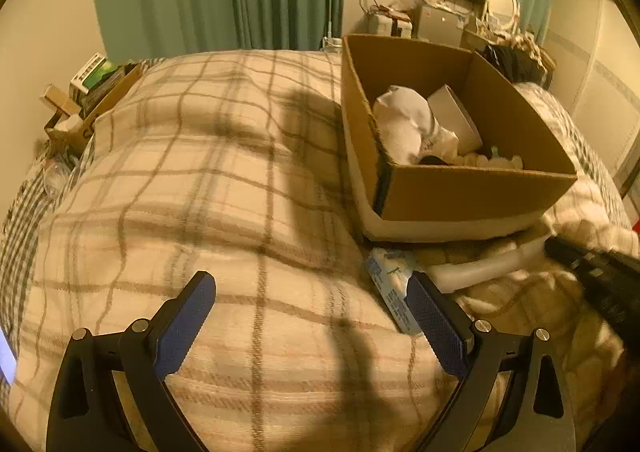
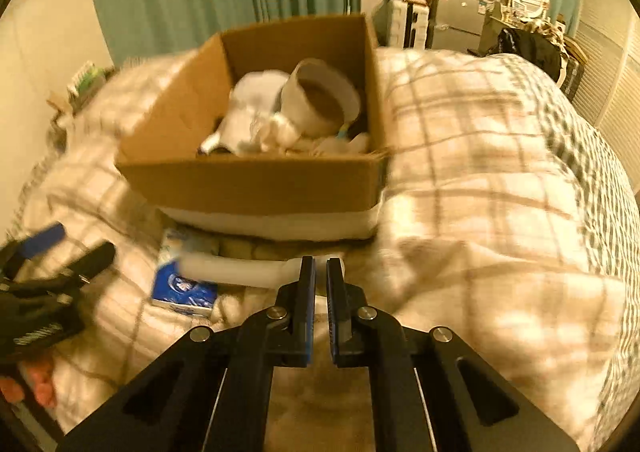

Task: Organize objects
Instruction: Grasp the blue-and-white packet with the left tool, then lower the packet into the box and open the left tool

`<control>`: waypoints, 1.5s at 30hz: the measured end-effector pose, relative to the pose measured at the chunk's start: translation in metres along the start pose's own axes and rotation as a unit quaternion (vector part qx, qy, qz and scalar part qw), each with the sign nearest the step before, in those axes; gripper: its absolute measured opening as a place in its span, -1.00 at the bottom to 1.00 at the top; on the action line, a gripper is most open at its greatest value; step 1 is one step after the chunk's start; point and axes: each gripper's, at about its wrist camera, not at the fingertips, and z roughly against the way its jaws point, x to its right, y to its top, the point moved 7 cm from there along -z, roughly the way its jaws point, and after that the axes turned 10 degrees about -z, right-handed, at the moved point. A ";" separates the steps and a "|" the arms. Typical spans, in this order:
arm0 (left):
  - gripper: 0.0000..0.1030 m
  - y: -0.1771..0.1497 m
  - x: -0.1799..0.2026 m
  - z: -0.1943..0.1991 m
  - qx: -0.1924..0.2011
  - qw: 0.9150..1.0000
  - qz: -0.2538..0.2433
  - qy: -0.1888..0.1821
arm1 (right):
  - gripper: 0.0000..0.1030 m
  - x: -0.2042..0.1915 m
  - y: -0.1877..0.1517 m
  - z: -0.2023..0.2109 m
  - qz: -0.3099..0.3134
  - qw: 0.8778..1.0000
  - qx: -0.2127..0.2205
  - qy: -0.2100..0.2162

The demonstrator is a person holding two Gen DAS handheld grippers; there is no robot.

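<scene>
We hold our left gripper (image 1: 310, 298) low over the plaid blanket (image 1: 192, 180) with its fingers spread wide and nothing between the blue pads (image 1: 186, 322). In that left wrist view the cardboard box (image 1: 460, 188) sits at about one o'clock, resting on the bed, and its open top shows a crumpled white cloth (image 1: 404, 120) and a white round container (image 1: 454, 116) lying among smaller items we cannot make out. Just in front of the box, at about three o'clock from our fingers, a blue and white packet (image 1: 386, 276) lies on the blanket, with a white tube (image 1: 480, 268) lying across beside it.

Our right gripper (image 2: 321, 272) has its fingers drawn to a narrow slit with nothing visibly clamped. Its fingertips (image 2: 306, 266) are right at the near end of the white tube (image 2: 236, 270), though we cannot tell whether they touch it. From the right wrist view the box (image 2: 256, 184) stands at twelve o'clock, the packet (image 2: 184, 288) at ten o'clock, partly under the tube. The left gripper (image 2: 68, 248) appears blurred at nine o'clock.
</scene>
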 end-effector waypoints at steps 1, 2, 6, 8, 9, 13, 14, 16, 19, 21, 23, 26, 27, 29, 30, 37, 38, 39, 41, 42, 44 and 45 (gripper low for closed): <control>0.92 0.000 0.003 -0.001 -0.002 1.000 -0.005 0.001 | -0.90 0.001 0.001 0.004 -0.004 1.000 0.002 0.010; 0.92 0.001 0.007 -0.001 -0.004 1.000 -0.012 0.000 | -0.90 0.001 0.002 0.007 -0.006 1.000 0.007 0.015; 0.92 0.002 0.026 -0.005 -0.011 0.999 -0.034 -0.013 | -0.90 -0.004 0.014 0.012 -0.003 1.000 0.023 0.010; 0.90 0.002 0.042 -0.010 -0.019 0.998 -0.042 -0.037 | -0.90 -0.003 0.016 0.015 -0.009 0.999 0.032 0.017; 0.89 0.002 0.047 -0.012 -0.022 0.998 -0.045 -0.045 | -0.90 0.000 0.018 0.017 -0.012 0.999 0.038 0.015; 0.71 -0.001 0.072 -0.035 -0.054 0.994 -0.057 -0.073 | -0.90 0.009 0.021 0.027 -0.021 0.998 0.052 0.014; 0.68 -0.002 0.076 -0.040 -0.061 0.993 -0.056 -0.079 | -0.90 0.010 0.022 0.028 -0.023 0.998 0.053 0.016; 0.38 -0.004 0.081 -0.052 -0.076 0.992 -0.059 -0.083 | -0.90 0.010 0.022 0.027 -0.023 0.998 0.050 0.017; 0.14 -0.008 0.084 -0.056 -0.084 0.991 -0.066 -0.080 | -0.90 0.007 0.020 0.024 -0.017 0.999 0.048 0.015; -0.20 -0.007 0.083 -0.049 -0.071 0.992 -0.067 -0.078 | -0.91 0.007 0.020 0.024 -0.014 0.999 0.049 0.014; -0.43 -0.006 0.080 -0.039 -0.057 0.993 -0.065 -0.075 | -0.91 0.005 0.020 0.026 -0.012 0.998 0.053 0.015; -0.53 -0.006 0.076 -0.022 -0.037 0.994 -0.059 -0.081 | -0.91 0.003 0.020 0.032 -0.007 0.998 0.060 0.015; -0.55 -0.006 0.075 -0.017 -0.031 0.995 -0.056 -0.080 | -0.91 0.002 0.020 0.035 -0.003 0.998 0.063 0.013; -0.57 -0.006 0.072 -0.004 -0.020 0.995 -0.052 -0.081 | -0.91 -0.001 0.020 0.041 0.005 0.998 0.069 0.011; -0.58 -0.006 0.070 0.002 -0.015 0.995 -0.050 -0.080 | -0.91 -0.004 0.020 0.046 0.009 0.997 0.072 0.011; -0.59 0.004 0.052 0.048 0.022 0.996 -0.031 -0.080 | -0.91 -0.022 0.026 0.087 0.039 0.993 0.106 0.011; -0.59 0.010 0.049 0.056 0.032 0.996 -0.032 -0.076 | -0.91 -0.024 0.028 0.094 0.045 0.993 0.112 0.009; -0.59 0.020 0.051 0.058 0.038 0.996 -0.035 -0.073 | -0.91 -0.027 0.031 0.101 0.052 0.992 0.119 0.008; -0.59 0.035 0.046 0.076 0.059 0.996 -0.040 -0.062 | -0.91 -0.033 0.035 0.114 0.064 0.989 0.131 0.007; -0.59 0.042 0.045 0.080 0.065 0.995 -0.043 -0.060 | -0.91 -0.036 0.039 0.121 0.072 0.988 0.138 0.004; -0.59 0.057 0.044 0.095 0.083 0.994 -0.047 -0.058 | -0.92 -0.043 0.047 0.135 0.088 0.984 0.152 0.000; -0.59 0.064 0.043 0.100 0.090 0.993 -0.048 -0.059 | -0.92 -0.047 0.053 0.142 0.096 0.982 0.160 -0.002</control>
